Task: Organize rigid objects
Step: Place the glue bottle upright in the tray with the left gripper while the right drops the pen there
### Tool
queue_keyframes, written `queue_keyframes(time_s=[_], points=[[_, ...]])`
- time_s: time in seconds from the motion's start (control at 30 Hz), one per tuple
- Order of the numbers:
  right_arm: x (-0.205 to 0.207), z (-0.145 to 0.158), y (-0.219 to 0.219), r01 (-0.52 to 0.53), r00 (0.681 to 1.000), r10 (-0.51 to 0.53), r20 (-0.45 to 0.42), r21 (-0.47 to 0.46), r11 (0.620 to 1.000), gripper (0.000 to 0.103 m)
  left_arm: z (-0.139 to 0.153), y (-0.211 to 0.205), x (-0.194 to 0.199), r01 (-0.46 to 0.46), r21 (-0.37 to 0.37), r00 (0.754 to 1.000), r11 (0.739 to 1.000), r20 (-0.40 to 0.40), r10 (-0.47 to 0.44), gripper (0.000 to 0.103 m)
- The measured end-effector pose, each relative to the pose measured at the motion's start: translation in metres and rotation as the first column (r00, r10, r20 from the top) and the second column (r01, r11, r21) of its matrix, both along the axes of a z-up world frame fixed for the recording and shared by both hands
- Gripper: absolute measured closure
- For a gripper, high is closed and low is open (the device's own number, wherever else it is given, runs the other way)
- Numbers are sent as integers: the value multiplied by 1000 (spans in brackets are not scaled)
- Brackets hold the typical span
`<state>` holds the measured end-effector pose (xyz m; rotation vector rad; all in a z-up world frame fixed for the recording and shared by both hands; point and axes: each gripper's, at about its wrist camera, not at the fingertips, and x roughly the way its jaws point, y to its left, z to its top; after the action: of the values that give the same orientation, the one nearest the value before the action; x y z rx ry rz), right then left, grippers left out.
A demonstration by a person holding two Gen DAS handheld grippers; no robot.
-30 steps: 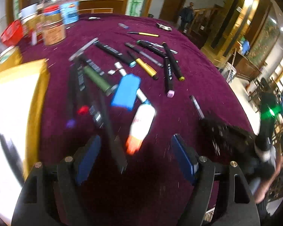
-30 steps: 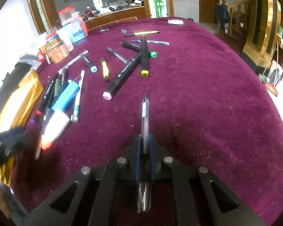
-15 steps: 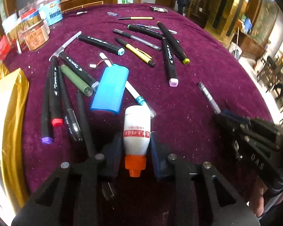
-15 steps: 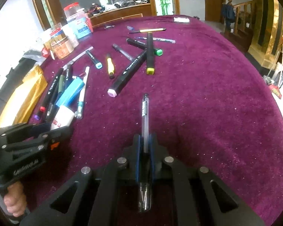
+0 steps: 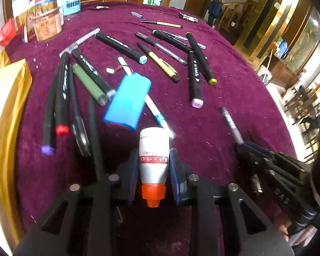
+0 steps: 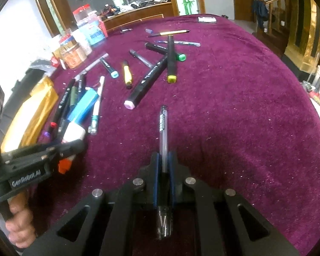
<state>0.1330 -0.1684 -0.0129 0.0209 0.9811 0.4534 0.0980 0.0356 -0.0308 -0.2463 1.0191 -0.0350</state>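
So the left hand-held gripper (image 5: 153, 168) has just been closing and now it's clamped on a little white glue bottle (image 5: 153, 157), its orange cap (image 5: 153, 194) pointing back toward the camera and its blue pads (image 5: 132, 170) pressed on both sides. The bottle sits near the bench's (image 6: 245, 117) near edge, just in front of a light blue case (image 5: 128, 100) and a white pen with a teal band (image 5: 157, 115). The right hand-held gripper (image 6: 164, 166) is squeezed tight on a clear gel pen (image 6: 163, 132), which pokes out forward over the purple cloth toward the middle of the bench. A heap of black markers (image 5: 61, 93) lies along the left side next to a gold bag (image 5: 8, 106). Snack jars (image 5: 47, 24) stand at the far left edge.
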Motion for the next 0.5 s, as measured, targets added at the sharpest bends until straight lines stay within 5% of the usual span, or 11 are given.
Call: queue_keyframes(time_s=[0.17,0.33,0.5], points=[[-9,11,-5,-44,999,43,13,165,985,95,19,10,-35,-41,-54,998,998,51,43,79],[-30,32,34,-176,984,170,47,273,946,95,63,51,-80,-139,-117,981,983,122,153,79],[-49,53,93,-327,944,321,79,361,873,95,93,117,-122,-364,-91,914,927,157,374,79]])
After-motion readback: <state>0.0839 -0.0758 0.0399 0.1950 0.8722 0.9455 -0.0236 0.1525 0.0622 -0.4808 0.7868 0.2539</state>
